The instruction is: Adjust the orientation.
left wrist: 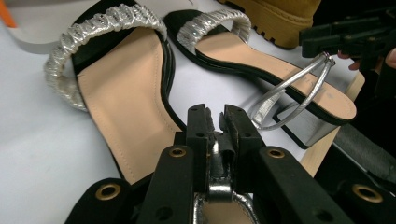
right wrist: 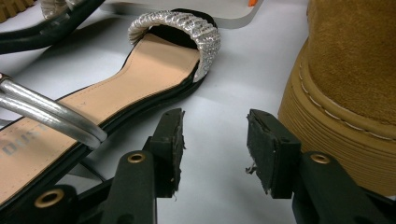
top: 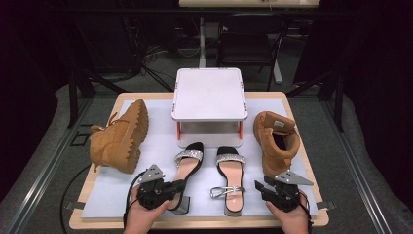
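Two black sandals with glittery silver toe bands lie side by side on the white mat. My left gripper (top: 181,185) (left wrist: 215,117) is at the heel of the left sandal (top: 187,165) (left wrist: 121,98), shut on its silver ankle strap (left wrist: 217,189). The right sandal (top: 231,170) (left wrist: 266,63) (right wrist: 116,88) lies flat with its silver ankle strap (top: 221,191) (right wrist: 51,116) looped up. My right gripper (top: 258,187) (right wrist: 215,140) stands open over bare mat between that sandal and the right tan boot (top: 275,139) (right wrist: 350,74), with nothing between its fingers.
A white raised stand (top: 208,92) with orange legs sits at the back centre. A second tan boot (top: 119,136) lies on its side at the left. The mat (top: 112,195) covers a wooden table (top: 302,146) whose front edge is at my hands.
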`<state>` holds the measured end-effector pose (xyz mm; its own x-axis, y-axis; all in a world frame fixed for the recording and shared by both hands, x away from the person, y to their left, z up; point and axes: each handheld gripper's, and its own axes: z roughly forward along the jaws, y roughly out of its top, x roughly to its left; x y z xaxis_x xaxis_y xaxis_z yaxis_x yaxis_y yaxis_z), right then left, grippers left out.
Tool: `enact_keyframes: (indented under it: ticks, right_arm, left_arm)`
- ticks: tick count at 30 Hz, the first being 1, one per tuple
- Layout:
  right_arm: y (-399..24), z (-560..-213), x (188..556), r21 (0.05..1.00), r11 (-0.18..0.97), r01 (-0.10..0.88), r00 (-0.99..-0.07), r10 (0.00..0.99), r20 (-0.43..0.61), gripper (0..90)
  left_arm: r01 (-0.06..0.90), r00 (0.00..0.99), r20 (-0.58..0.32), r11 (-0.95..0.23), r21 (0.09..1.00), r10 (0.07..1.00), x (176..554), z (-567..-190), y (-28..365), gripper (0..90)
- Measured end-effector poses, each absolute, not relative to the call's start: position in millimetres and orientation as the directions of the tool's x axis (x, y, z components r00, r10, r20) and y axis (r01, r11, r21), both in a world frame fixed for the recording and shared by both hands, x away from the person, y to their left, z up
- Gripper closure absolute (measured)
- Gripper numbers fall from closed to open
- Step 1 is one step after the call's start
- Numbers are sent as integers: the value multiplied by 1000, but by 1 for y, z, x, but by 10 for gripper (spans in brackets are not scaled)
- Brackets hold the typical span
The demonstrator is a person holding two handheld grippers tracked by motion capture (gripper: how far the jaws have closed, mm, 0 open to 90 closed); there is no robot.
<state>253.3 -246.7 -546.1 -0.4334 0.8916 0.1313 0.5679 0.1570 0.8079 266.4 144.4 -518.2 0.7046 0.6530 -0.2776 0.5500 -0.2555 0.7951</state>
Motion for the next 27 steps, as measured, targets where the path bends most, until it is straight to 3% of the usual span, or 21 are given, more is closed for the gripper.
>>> enact_keyframes:
  ticks: [7,20,27]
  right_arm:
    - [-247,-546,253,808,153,570,-432,891,136,559]
    - [-247,-545,252,813,147,563,-433,891,138,548]
    - [-247,-544,251,808,138,572,-433,888,155,544]
  left_arm:
    - [541,736,-236,-341,769,635,273,-524,121,814]
    - [537,740,-228,-350,768,633,274,-527,114,804]
    - [536,736,-259,-305,787,626,274,-518,121,668]
